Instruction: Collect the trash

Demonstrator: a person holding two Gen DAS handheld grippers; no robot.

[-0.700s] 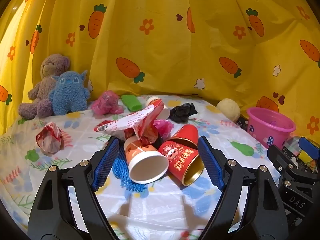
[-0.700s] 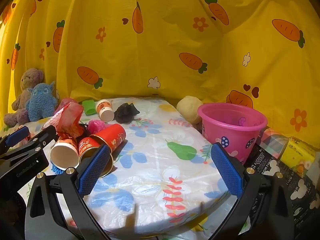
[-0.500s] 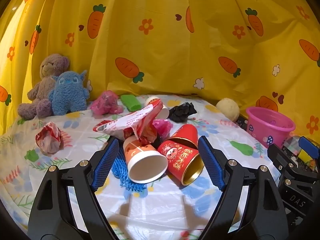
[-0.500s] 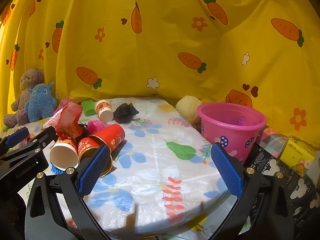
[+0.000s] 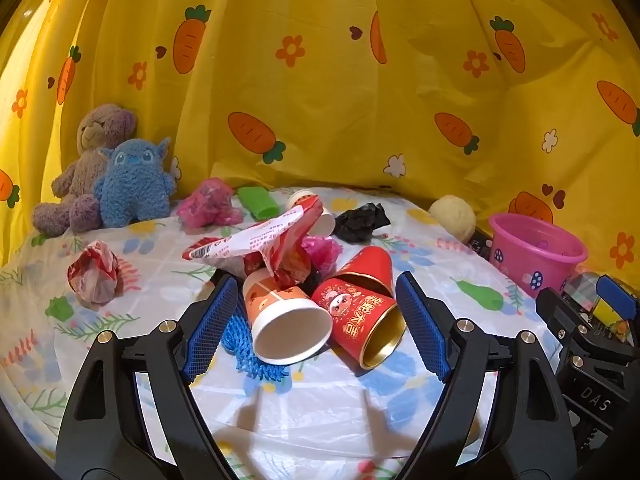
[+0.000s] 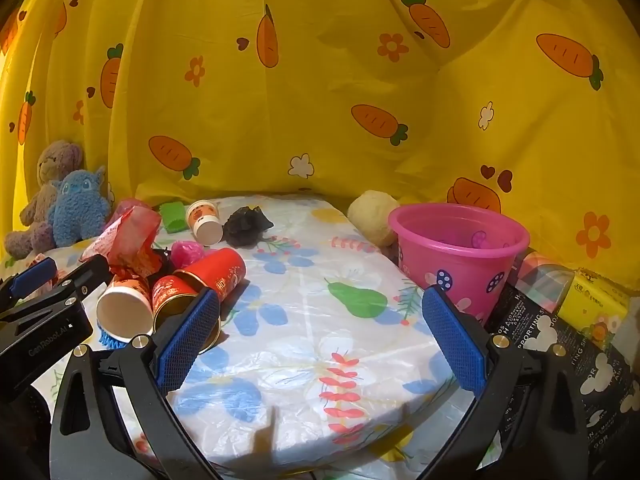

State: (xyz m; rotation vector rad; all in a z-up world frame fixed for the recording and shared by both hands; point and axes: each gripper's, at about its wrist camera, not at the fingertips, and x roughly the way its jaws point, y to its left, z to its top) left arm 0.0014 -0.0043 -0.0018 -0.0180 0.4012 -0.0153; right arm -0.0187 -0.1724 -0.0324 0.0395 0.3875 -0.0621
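Between the wide-open pads of the left claw (image 5: 316,328), nothing is gripped; a white-rimmed paper cup (image 5: 286,326) and a red cup (image 5: 360,320) are framed slightly closer than half a second ago, so a first grab is judged near. The right claw (image 6: 320,338) is held open and empty beside the pink bucket (image 6: 460,256), apparently for trash.

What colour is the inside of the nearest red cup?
Shiny gold inside the red cup, lying on its side; clearest in the left wrist view.

Tipped paper cups (image 5: 288,320) and crumpled wrappers (image 5: 276,244) heaped mid-table, pink bucket (image 6: 460,256) upright.
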